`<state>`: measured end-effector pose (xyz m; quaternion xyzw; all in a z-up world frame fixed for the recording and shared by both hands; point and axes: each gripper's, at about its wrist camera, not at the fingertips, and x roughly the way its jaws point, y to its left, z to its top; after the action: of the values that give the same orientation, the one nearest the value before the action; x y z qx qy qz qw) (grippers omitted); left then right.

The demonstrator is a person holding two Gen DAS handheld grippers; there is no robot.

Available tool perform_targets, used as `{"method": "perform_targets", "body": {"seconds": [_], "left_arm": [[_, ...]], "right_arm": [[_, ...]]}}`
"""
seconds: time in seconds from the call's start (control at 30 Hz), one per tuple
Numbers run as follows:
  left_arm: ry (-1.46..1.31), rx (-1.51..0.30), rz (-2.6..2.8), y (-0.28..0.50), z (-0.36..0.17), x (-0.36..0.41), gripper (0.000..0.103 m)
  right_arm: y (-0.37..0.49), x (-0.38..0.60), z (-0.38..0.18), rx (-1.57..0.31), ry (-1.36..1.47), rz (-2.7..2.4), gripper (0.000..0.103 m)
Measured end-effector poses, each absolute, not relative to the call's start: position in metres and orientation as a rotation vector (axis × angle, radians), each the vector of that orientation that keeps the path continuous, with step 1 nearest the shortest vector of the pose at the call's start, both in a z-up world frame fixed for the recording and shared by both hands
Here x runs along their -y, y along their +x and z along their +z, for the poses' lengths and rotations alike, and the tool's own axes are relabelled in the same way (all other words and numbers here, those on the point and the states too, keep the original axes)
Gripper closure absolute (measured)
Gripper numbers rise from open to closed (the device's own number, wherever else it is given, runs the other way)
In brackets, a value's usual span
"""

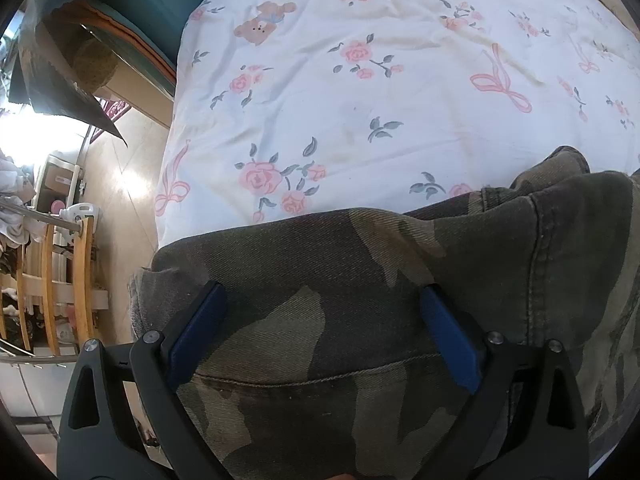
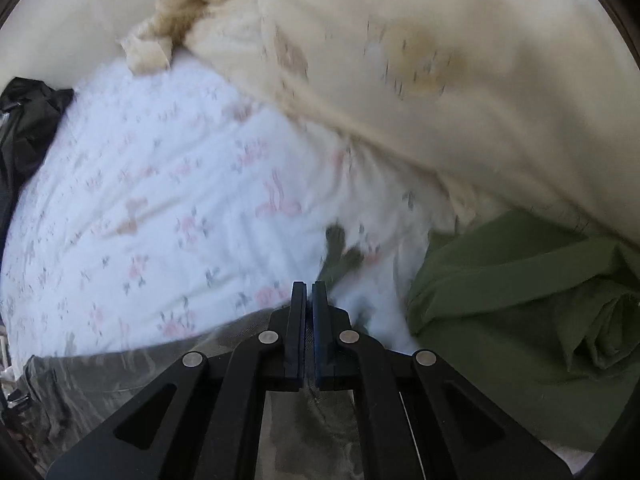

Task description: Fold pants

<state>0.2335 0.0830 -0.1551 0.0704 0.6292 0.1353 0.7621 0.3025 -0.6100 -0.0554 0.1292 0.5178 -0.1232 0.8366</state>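
Note:
Camouflage pants (image 1: 360, 288) lie on a white flowered bedsheet (image 1: 360, 100) and fill the lower half of the left wrist view. My left gripper (image 1: 322, 292) is open, its blue-padded fingers (image 1: 196, 328) spread just above the pants fabric. In the blurred right wrist view my right gripper (image 2: 308, 292) is shut on a fold of the pants (image 2: 308, 340), whose fabric runs between and under the fingers and trails to the lower left (image 2: 100, 380).
A cream blanket (image 2: 440, 80) is heaped at the far side of the bed. A green garment (image 2: 520, 300) lies bunched at the right. A black item (image 2: 28, 120) sits at the left. The bed edge drops to a floor with wooden furniture (image 1: 60, 280).

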Motion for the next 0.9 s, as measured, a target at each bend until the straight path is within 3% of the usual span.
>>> {"method": "perform_targets", "body": {"seconds": [0.23, 0.37, 0.5, 0.7, 0.9], "left_arm": [[0.153, -1.357, 0.291, 0.231, -0.156, -0.086, 0.006], [0.158, -1.367, 0.304, 0.234, -0.157, -0.085, 0.006], [0.166, -1.365, 0.308, 0.234, -0.156, -0.081, 0.006], [0.155, -1.363, 0.296, 0.233, -0.155, -0.082, 0.006], [0.164, -1.365, 0.301, 0.233, -0.156, -0.08, 0.006]], "right_arm": [[0.31, 0.621, -0.084, -1.13, 0.276, -0.326, 0.103], [0.302, 0.587, -0.073, -1.089, 0.313, -0.061, 0.103], [0.302, 0.532, -0.096, -1.21, 0.194, 0.125, 0.103], [0.313, 0.568, -0.138, -1.305, 0.081, -0.252, 0.103], [0.307, 0.568, -0.101, -1.21, 0.096, -0.303, 0.103]]}}
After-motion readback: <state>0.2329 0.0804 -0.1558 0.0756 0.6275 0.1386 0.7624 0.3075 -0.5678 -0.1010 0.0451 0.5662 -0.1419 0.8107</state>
